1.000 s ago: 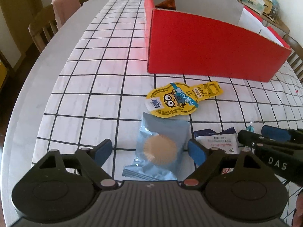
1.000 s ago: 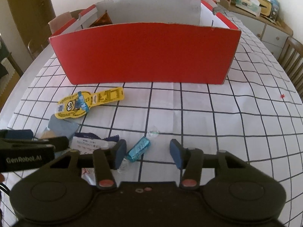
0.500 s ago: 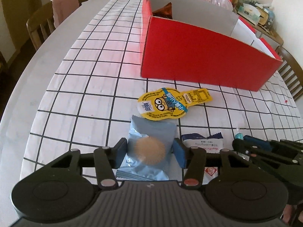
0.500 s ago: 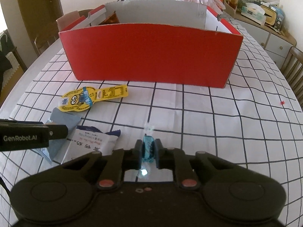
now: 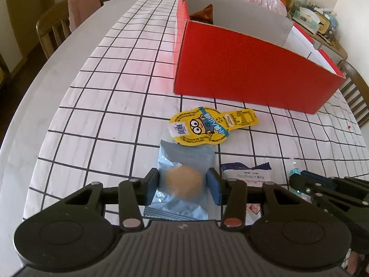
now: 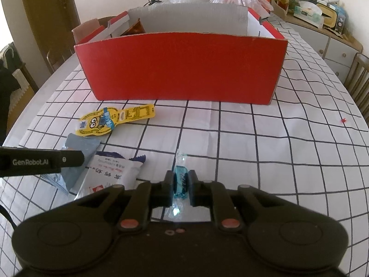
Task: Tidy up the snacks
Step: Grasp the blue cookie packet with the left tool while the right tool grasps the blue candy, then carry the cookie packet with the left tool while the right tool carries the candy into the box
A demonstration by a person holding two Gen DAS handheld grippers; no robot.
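While the left tongs (image 5: 182, 185) are closing on the blue cake pack (image 5: 183, 180), the pads touch its sides. The right tongs (image 6: 180, 187) are squeezed tight on a small blue candy (image 6: 180, 182) near the table (image 6: 253, 143).

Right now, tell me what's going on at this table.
A person is sorting snacks with two hand-held grippers. The left gripper is closing on a blue cake packet that lies on the table. The right gripper is shut on a small teal candy. A yellow pouch and a white packet lie loose on the tablecloth before the red box.
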